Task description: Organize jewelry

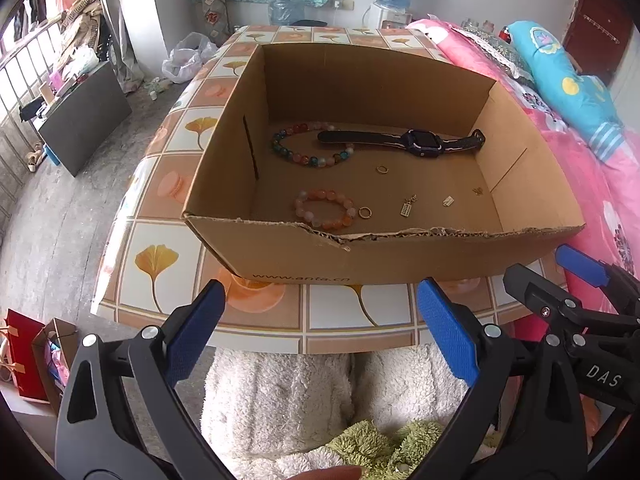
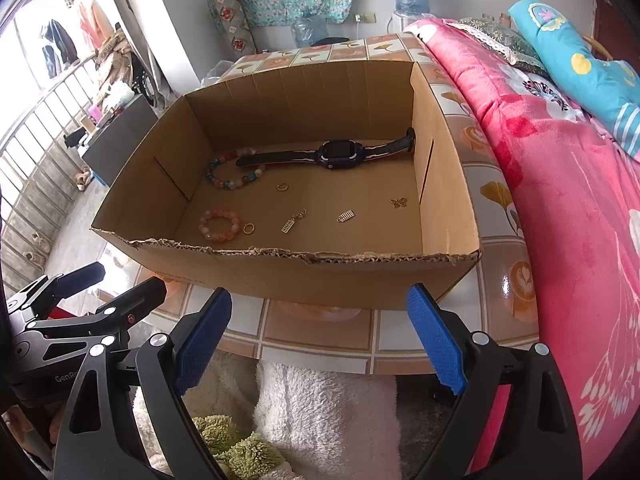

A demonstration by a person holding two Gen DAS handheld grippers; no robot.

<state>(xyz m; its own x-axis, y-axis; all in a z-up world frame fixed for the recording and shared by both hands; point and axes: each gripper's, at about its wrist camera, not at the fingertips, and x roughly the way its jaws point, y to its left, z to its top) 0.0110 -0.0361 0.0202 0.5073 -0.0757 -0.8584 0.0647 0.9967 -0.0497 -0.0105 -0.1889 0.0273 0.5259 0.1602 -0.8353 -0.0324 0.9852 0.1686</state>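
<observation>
An open cardboard box [image 1: 360, 256] [image 2: 320, 276] sits on the tiled table. In it lie a dark watch [image 1: 424, 142] [image 2: 340, 152], a multicoloured bead bracelet [image 1: 288, 152] [image 2: 228, 180], a pink-orange bead bracelet [image 1: 324, 210] [image 2: 220, 224], two gold rings [image 1: 382, 169] [image 1: 365, 212] and several small gold charms [image 1: 407, 206] [image 2: 346, 216]. My left gripper [image 1: 320, 304] and right gripper [image 2: 320, 312] are both open and empty, held in front of the box's near wall. The right gripper also shows in the left wrist view [image 1: 552, 276].
The tiled table [image 1: 160, 256] [image 2: 492, 280] has its front edge just below the grippers. A pink bed quilt [image 2: 560, 184] lies along the right. White and green fluffy fabric [image 1: 280, 392] lies below the grippers. A dark low table [image 1: 88, 120] stands on the floor at left.
</observation>
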